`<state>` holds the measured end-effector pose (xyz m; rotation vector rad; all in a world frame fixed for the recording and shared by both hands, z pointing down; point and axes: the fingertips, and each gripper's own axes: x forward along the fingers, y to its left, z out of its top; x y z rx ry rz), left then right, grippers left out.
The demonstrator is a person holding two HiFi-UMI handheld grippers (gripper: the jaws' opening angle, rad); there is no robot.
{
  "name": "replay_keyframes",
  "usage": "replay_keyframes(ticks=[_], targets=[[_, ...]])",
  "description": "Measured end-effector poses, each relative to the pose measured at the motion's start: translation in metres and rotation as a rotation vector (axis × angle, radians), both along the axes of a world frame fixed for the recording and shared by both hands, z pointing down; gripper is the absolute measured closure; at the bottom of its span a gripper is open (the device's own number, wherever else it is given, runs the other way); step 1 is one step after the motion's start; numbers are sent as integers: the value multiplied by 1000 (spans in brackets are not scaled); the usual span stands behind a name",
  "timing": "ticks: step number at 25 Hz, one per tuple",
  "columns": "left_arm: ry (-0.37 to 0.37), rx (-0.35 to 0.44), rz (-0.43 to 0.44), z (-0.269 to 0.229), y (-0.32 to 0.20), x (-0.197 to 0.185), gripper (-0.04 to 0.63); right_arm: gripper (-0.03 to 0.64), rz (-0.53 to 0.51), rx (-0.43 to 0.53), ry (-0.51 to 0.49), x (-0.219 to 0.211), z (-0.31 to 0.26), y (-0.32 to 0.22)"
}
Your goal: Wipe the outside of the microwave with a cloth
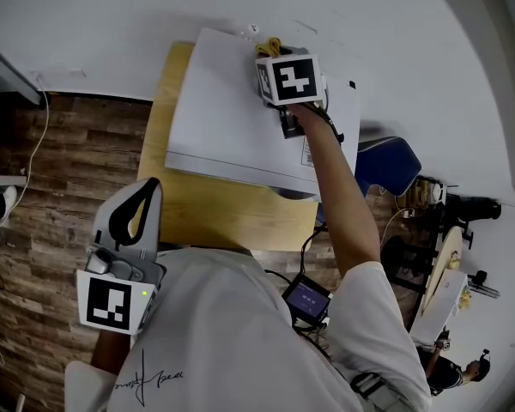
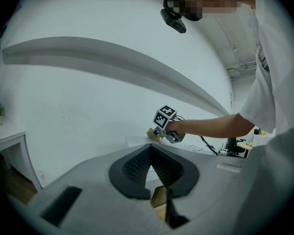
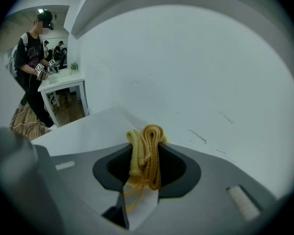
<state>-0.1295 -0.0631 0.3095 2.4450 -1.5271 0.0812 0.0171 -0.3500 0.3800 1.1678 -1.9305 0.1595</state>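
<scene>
The white microwave (image 1: 232,118) stands on a wooden table (image 1: 206,217) against the wall. My right gripper (image 1: 273,58) is at the far edge of the microwave's top, shut on a bunched yellow cloth (image 1: 269,47). In the right gripper view the cloth (image 3: 146,153) fills the jaws of the right gripper (image 3: 146,141) and rests on the microwave's white top (image 3: 88,131). My left gripper (image 1: 146,187) hangs near my body, off the table's near left corner, its jaws together and holding nothing. The left gripper view shows the left gripper (image 2: 150,151) pointing towards the right gripper (image 2: 159,133) and the cloth (image 2: 152,133).
A blue chair (image 1: 386,163) stands right of the table. The white wall is close behind the microwave. Wood floor (image 1: 60,170) lies to the left. In the right gripper view a person (image 3: 32,58) stands far off by a white side table (image 3: 63,84).
</scene>
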Motion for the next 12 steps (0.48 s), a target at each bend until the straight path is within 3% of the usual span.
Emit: replay_keyframes(ticks=[8,12], targets=[[25,-21,-80,0,6,-18,601,497,-84,2,-12,-53,0,0],[2,-2,-92,1,9,-25,601,495,-125,2,-16,-79,-1,-1]])
